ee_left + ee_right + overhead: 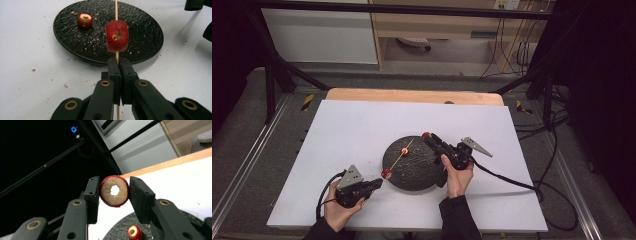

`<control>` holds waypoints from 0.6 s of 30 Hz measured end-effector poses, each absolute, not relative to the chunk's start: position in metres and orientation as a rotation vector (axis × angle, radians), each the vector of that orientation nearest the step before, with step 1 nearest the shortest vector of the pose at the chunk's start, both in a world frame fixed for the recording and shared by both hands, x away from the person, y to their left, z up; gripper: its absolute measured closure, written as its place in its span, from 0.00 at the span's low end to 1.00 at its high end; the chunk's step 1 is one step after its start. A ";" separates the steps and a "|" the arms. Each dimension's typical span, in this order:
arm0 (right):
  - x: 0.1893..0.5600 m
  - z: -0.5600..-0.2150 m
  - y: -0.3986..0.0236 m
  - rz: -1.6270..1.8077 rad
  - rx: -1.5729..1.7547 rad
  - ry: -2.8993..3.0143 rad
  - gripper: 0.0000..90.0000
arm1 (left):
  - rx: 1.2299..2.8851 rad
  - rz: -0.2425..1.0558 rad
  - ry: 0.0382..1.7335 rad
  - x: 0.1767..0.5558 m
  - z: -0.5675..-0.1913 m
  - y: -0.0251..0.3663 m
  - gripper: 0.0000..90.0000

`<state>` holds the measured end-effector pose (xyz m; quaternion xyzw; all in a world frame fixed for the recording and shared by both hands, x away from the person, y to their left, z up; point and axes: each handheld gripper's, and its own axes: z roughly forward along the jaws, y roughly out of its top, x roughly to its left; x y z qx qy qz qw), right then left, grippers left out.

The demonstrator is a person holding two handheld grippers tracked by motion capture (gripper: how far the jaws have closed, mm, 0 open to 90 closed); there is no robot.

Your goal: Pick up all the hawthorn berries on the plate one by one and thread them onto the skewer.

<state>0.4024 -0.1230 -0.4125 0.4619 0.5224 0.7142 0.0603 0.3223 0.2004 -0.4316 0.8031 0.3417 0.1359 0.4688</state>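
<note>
Two grippers are at work, one in each of my hands, over a round black plate on the white table. From the high view, my left gripper pinches the near end of a thin wooden skewer that slants across the plate, with one red fruit piece threaded near that end and another farther along. My right gripper holds a third piece above the plate's far edge.

Along my left gripper, the jaws are shut tight on the skewer, just below the fruit. I judge the stick light, stiff and easy to snap, so the hold belongs close to the fruit.

Along my right gripper, the jaws clamp a cored slice by its red rim, the hole facing me. It looks soft and crumbly, so I judge a gentle squeeze on the skin safest, keeping the hole free for the skewer.
</note>
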 end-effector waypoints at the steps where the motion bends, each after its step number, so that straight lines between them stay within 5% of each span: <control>1: 0.403 -0.412 -0.123 2.167 1.399 1.571 0.69 | 1.964 0.333 0.841 0.322 -0.432 0.199 0.98; 18: 0.414 -0.402 -0.128 2.268 1.394 1.417 0.69 | 1.913 0.299 0.824 0.325 -0.421 0.172 0.98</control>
